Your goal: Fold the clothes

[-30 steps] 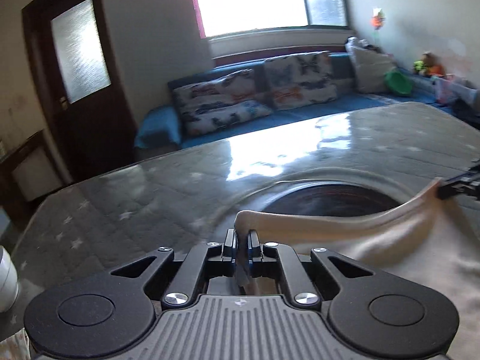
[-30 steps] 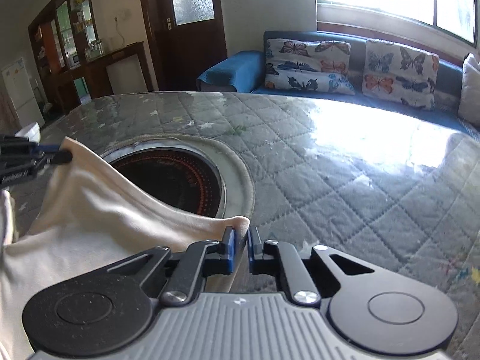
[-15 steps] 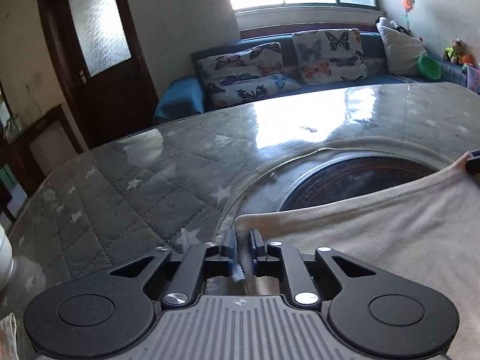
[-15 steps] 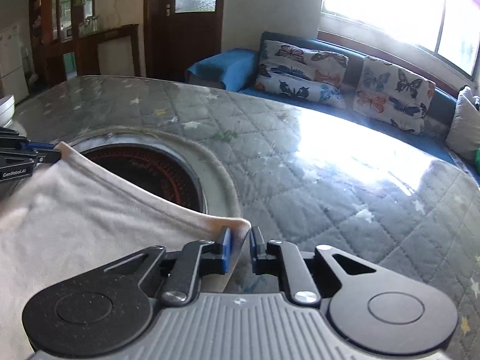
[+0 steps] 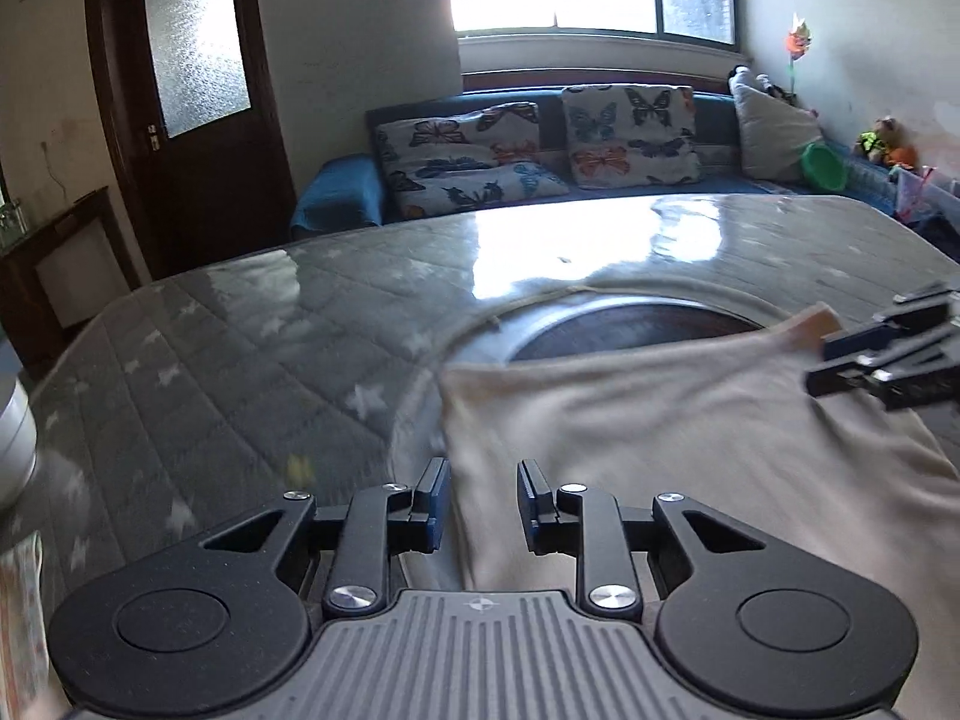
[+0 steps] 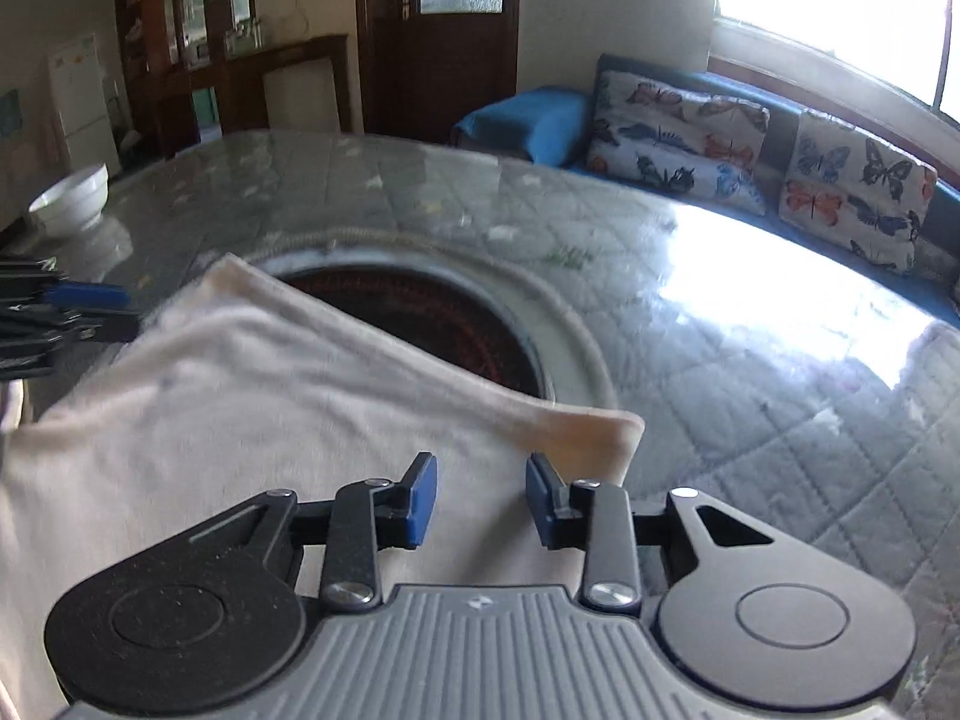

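A cream cloth (image 5: pixel 660 420) (image 6: pixel 240 390) lies spread on the quilted table top (image 5: pixel 240 360) (image 6: pixel 750 390), its far edge across a round dark recess (image 5: pixel 630 330) (image 6: pixel 450 318). My left gripper (image 5: pixel 483 480) (image 6: pixel 132 315) is open over the cloth's left corner. The cloth's side edge runs between its jaws and the pads do not press it. My right gripper (image 6: pixel 480 474) (image 5: pixel 819 363) sits at the right corner with its jaws opening. Cloth lies between and under them, unpinched.
A white bowl (image 6: pixel 69 198) (image 5: pixel 12 438) stands near the table's left edge. A patterned cloth (image 5: pixel 18 600) shows at the lower left. Beyond the table are a blue sofa (image 5: pixel 540 150) with butterfly cushions, a dark door and cabinets.
Both grippers were shut on the cloth's two corners and held the edge up. Now both have opened and let go, and the cloth lies flat on the table.
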A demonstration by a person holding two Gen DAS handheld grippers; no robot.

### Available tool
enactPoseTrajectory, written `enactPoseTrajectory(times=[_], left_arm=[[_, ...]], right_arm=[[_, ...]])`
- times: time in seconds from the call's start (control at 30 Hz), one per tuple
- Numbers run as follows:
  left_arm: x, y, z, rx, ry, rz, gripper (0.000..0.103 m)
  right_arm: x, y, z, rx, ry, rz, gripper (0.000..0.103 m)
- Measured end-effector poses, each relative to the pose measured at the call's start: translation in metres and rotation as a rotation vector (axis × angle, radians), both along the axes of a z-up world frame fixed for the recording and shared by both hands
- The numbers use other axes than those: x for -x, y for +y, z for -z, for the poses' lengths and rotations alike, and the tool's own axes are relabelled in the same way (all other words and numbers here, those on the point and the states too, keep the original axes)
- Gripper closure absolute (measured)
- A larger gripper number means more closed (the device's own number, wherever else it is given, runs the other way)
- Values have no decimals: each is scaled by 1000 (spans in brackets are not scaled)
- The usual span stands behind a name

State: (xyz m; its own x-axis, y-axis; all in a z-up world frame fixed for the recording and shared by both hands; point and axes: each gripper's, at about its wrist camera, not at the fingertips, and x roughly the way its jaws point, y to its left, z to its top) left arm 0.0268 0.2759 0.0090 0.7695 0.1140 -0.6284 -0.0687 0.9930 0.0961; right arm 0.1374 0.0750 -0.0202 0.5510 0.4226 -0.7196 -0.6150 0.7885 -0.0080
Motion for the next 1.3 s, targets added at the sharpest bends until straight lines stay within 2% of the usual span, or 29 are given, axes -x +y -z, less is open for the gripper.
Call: enactPoseTrajectory(times=[0.17,0.27,0.47,0.57,0.67,0.8,0.9,1.03,1.17,1.3], left_arm=[[40,-11,4,2,-10,11,76],[55,-14,11,-23,-10,-5,76],[77,10,12,2,-33,-132,68],[95,15,7,13,-48,-155,68],[114,6,1,12,-61,-120,68],[136,-24,-1,-21,-76,2,68],[147,-39,6,-43,-60,26,68],[157,-45,21,-80,-31,9,67],[169,-34,14,-25,-54,-22,65],[172,-8,6,63,-69,-120,65]], right_arm=[[30,-1,-8,-11,0,-58,58],[54,0,-10,-2,7,-114,57],[107,4,-15,2,-10,-209,51],[129,1,-18,3,-17,-252,50],[151,0,-19,6,-8,-295,49],[181,4,-21,11,-29,-369,45],[199,9,-19,13,-34,-417,45],[217,16,-12,42,-27,-471,45],[219,12,-21,16,-41,-463,45],[221,13,-28,-20,-56,-455,45]])
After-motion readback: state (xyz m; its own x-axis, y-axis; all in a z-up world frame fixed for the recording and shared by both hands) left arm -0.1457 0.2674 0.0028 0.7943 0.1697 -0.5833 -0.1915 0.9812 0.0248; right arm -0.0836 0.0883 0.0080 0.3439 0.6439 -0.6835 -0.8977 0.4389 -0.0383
